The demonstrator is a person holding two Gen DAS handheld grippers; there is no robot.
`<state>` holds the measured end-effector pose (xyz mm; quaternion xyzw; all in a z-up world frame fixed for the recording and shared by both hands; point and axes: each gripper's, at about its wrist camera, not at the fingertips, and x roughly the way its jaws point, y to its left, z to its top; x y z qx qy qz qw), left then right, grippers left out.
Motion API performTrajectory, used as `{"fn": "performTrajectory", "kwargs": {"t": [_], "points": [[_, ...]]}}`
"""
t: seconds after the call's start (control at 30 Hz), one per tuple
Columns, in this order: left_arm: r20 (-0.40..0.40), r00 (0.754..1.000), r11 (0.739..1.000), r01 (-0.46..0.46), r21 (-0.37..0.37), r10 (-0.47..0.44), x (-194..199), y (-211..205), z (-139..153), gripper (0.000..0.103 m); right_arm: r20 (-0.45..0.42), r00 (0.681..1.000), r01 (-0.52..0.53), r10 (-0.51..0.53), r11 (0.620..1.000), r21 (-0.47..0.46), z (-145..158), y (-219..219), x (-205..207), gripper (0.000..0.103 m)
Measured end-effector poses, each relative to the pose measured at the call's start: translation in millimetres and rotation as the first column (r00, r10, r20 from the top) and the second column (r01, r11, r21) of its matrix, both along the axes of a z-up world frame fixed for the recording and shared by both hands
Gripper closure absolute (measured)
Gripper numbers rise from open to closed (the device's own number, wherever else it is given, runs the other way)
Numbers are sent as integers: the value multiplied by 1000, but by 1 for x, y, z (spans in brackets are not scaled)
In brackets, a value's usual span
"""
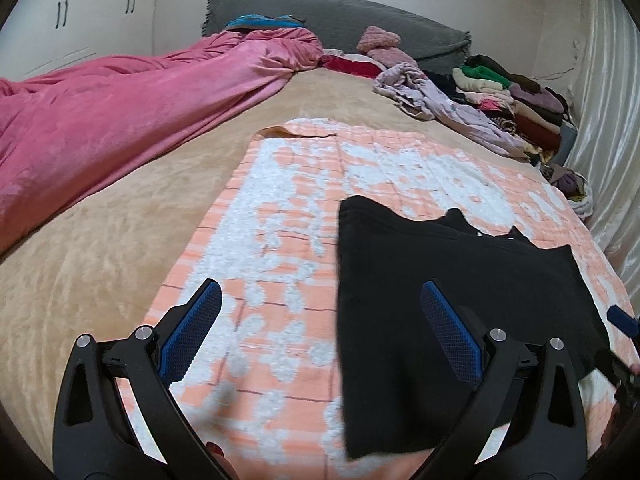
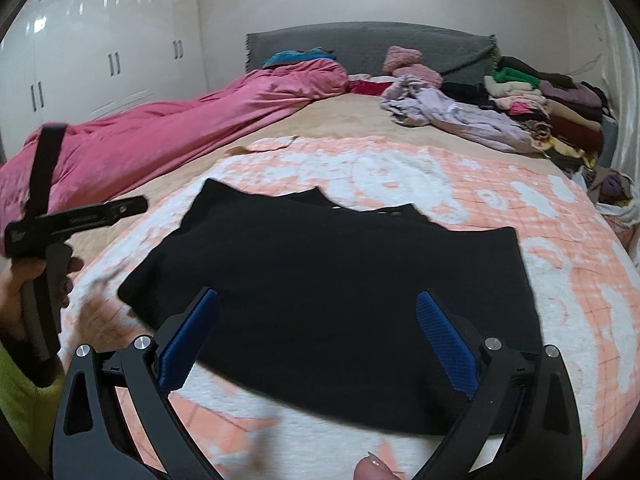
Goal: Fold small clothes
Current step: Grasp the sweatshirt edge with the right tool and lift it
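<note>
A small black garment point(image 2: 332, 280) lies flat on an orange-and-white patterned blanket point(image 2: 580, 280), folded into a rough rectangle. My right gripper point(image 2: 318, 300) hovers open just above its near edge, blue pads on either side, nothing between them. In the left wrist view the same black garment point(image 1: 448, 292) lies to the right. My left gripper point(image 1: 320, 292) is open above the garment's left edge and the blanket point(image 1: 260, 220). The left gripper's body point(image 2: 60, 220) shows at the left of the right wrist view, held by a hand point(image 2: 16, 292). A tip of the right gripper's fingers point(image 1: 622, 320) peeks in at the far right.
A crumpled pink duvet point(image 1: 120, 120) runs along the left side of the beige bed point(image 1: 80, 280). A heap of loose and stacked clothes point(image 2: 540, 112) fills the far right corner near the grey headboard point(image 2: 360, 44). White wardrobes point(image 2: 100, 52) stand at the left, a curtain point(image 1: 608, 120) at the right.
</note>
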<state>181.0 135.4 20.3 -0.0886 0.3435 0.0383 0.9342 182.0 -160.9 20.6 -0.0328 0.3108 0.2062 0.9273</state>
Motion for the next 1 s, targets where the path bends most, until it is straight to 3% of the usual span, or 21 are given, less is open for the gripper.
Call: {"fn": "performTrajectory", "kwargs": {"t": [0.5, 1.0], "points": [[-48, 999, 1000, -23, -9, 22, 10, 18, -13, 10, -21, 987, -162, 161, 986, -42, -12, 69, -8, 5], [-105, 994, 999, -18, 35, 21, 24, 21, -30, 10, -64, 958, -286, 279, 939, -193, -49, 126, -12, 5]]}}
